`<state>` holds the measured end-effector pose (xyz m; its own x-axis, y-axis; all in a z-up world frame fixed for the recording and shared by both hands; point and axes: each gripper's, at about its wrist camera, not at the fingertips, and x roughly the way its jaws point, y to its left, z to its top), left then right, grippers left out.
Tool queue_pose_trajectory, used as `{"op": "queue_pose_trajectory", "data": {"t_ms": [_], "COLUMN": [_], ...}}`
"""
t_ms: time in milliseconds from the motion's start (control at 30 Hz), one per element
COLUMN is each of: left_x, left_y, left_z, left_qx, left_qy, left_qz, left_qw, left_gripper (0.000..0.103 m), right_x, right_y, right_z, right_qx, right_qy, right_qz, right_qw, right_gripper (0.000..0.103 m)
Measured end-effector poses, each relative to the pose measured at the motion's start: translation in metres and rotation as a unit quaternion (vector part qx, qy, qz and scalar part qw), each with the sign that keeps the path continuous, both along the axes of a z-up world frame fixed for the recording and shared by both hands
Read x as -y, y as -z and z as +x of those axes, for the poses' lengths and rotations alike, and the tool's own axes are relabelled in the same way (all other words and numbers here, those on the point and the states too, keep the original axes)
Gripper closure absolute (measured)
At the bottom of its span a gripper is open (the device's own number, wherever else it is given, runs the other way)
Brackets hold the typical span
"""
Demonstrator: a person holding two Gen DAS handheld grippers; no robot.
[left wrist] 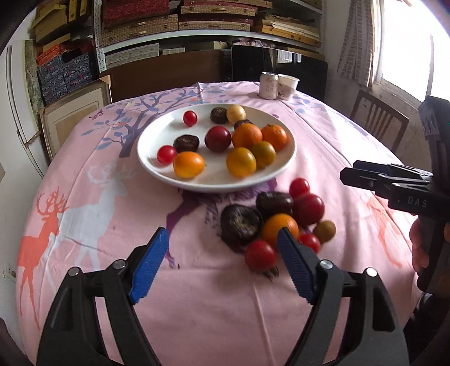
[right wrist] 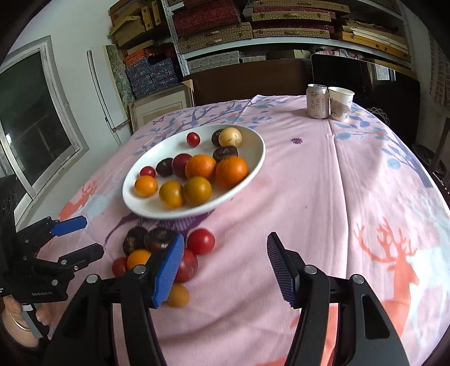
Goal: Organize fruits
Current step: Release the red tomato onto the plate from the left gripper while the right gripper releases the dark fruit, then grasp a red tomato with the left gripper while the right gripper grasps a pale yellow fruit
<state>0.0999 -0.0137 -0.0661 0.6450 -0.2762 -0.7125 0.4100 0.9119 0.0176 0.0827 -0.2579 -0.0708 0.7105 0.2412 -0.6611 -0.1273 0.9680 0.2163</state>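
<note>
A white plate (left wrist: pixel 157 169) on the pink tablecloth holds several fruits: oranges, red tomatoes and dark purple fruits; it also shows in the right wrist view (right wrist: pixel 253 135). A loose pile of fruits (left wrist: pixel 281 219) lies on the cloth just in front of the plate, also visible in the right wrist view (right wrist: pixel 166 253). My left gripper (left wrist: pixel 223 247) is open and empty, above the cloth to the left of the pile. My right gripper (right wrist: pixel 225 253) is open and empty, to the right of the pile; it shows from the side in the left wrist view (left wrist: pixel 388 183).
A drink can (right wrist: pixel 317 101) and a paper cup (right wrist: pixel 340 103) stand at the table's far edge. A wooden chair (left wrist: pixel 377 118) stands at the right. Shelves of boxes (left wrist: pixel 180 25) fill the back wall. The round table (right wrist: pixel 351 180) drops off on all sides.
</note>
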Motion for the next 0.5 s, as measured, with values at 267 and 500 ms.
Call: {"op": "queue_pose_trajectory", "data": {"t_ms": [267,500], "left_x": [0.019,0.033], "left_y": [0.019,0.030], "left_z": [-0.015,-0.004], "left_qx": [-0.013,-0.034], "left_qy": [0.015,0.011], "left_qz": [0.048,0.061], "left_qw": [0.9987,0.9975], "left_gripper": [0.034,0.045], "right_x": [0.016,0.014], "right_y": [0.019,0.021], "right_z": [-0.021,-0.025], "right_qx": [-0.011,-0.007], "right_qy": [-0.006,-0.020], "right_qz": [0.043,0.049], "right_qw": [0.999,0.999], "right_gripper": [0.041,0.041]}}
